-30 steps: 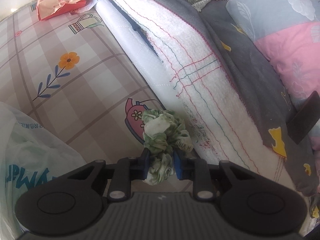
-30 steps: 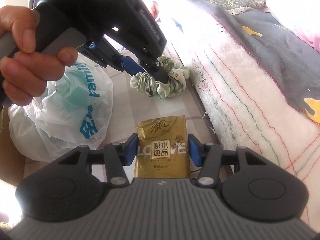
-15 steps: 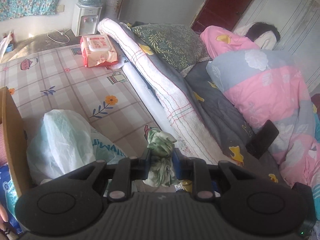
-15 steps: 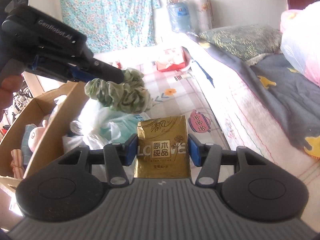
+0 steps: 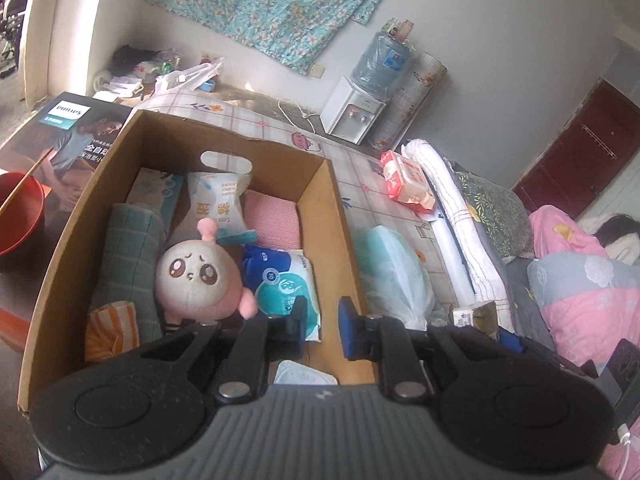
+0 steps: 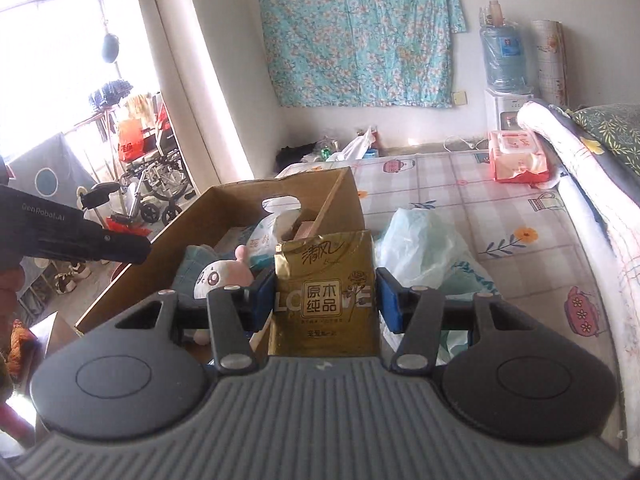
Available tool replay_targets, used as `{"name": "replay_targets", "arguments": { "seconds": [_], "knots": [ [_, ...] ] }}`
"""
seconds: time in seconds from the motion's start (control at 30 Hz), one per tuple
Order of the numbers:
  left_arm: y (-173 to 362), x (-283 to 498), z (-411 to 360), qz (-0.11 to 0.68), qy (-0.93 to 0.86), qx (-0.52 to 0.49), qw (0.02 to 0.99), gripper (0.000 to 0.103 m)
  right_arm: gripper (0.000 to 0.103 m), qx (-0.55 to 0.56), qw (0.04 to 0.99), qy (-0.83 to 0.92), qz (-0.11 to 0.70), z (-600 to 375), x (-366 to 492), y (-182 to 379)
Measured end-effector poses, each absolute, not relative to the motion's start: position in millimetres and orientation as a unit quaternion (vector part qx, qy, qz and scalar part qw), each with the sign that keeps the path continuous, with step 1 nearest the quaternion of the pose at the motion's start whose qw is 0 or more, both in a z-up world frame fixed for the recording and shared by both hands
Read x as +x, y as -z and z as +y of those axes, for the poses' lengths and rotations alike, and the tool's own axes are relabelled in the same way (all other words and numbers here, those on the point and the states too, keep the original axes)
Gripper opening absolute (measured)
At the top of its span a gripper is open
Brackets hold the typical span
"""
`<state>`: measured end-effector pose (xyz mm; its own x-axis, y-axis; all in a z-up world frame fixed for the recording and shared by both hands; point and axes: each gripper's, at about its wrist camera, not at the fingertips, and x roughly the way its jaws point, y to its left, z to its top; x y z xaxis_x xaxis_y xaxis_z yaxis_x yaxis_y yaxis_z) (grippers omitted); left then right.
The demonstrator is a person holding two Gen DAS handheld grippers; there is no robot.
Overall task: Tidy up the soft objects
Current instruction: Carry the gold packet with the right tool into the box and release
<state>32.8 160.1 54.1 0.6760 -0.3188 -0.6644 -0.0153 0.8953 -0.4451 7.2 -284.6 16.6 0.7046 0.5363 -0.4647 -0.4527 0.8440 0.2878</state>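
Observation:
An open cardboard box [image 5: 332,200] holds a pink-and-white plush toy [image 5: 196,276], tissue packs, a green checked roll and a pink cloth. Above its near right corner my left gripper [image 5: 322,316] points down into it, jaws closing, almost together, nothing between them. No green scrunchie shows in either view. In the right wrist view the left gripper [image 6: 132,246] hangs left of the box [image 6: 240,200], its tip bare. My right gripper [image 6: 324,292] is shut on a gold tissue pack [image 6: 324,280], held just before the box's near end, with the plush toy [image 6: 216,276] behind it.
A white plastic bag [image 6: 420,248] lies on the checked mattress right of the box. A red wet-wipe pack [image 6: 516,156] sits farther back beside a rolled white blanket [image 6: 580,152]. A red basin [image 5: 20,212] and a printed carton [image 5: 68,132] stand left of the box.
My left gripper swung from the mattress by the blanket to over the box, and the green scrunchie it held is gone from its jaws. My right gripper rose toward the box with the gold pack.

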Motion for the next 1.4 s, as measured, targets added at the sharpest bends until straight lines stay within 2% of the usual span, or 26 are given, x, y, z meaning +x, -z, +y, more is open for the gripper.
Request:
{"name": "replay_targets", "arguments": {
  "seconds": [0.27,0.53,0.6,0.67,0.73,0.77,0.9,1.13,1.2,1.3,1.4],
  "knots": [
    [-16.8,8.6,190.1,0.393,0.078,-0.278,0.873,0.020,0.051,0.093,0.917,-0.249,0.299,-287.1,11.2,-14.1],
    [-9.4,-2.9,182.7,0.370,0.067,-0.264,0.888,0.026,0.052,0.086,0.914,-0.250,0.308,-287.1,8.6,-13.8],
    [-11.7,-6.7,183.8,0.362,0.055,-0.255,0.895,0.041,0.052,0.078,0.910,-0.270,0.305,-276.9,10.5,-18.3],
    [-16.0,-12.4,185.1,0.351,0.040,-0.240,0.904,0.048,0.052,0.068,0.903,-0.299,0.302,-261.1,13.7,-27.2],
    [-18.6,-17.8,188.5,0.345,0.021,-0.229,0.910,0.060,0.052,0.054,0.890,-0.340,0.298,-236.7,17.8,-36.4],
    [-19.6,-20.9,190.5,0.341,0.011,-0.227,0.912,0.069,0.052,0.046,0.884,-0.355,0.299,-226.4,20.3,-38.2],
    [-23.9,-34.9,204.9,0.321,-0.022,-0.221,0.921,0.081,0.052,-0.004,0.849,-0.417,0.325,-165.7,33.3,-40.1],
    [-23.1,-53.8,234.7,0.305,-0.074,-0.234,0.920,0.086,0.054,-0.088,0.783,-0.462,0.407,-72.1,47.2,-12.5],
    [-19.0,-56.1,241.7,0.307,-0.080,-0.243,0.917,0.086,0.060,-0.106,0.762,-0.465,0.438,-53.6,47.6,1.6],
    [-12.8,-57.7,249.3,0.312,-0.085,-0.259,0.910,0.086,0.062,-0.097,0.745,-0.462,0.471,-48.4,52.2,16.8],
    [-10.1,-60.0,249.6,0.313,-0.081,-0.264,0.909,0.086,0.062,-0.068,0.749,-0.461,0.471,-61.1,54.7,14.4]
  ]
}}
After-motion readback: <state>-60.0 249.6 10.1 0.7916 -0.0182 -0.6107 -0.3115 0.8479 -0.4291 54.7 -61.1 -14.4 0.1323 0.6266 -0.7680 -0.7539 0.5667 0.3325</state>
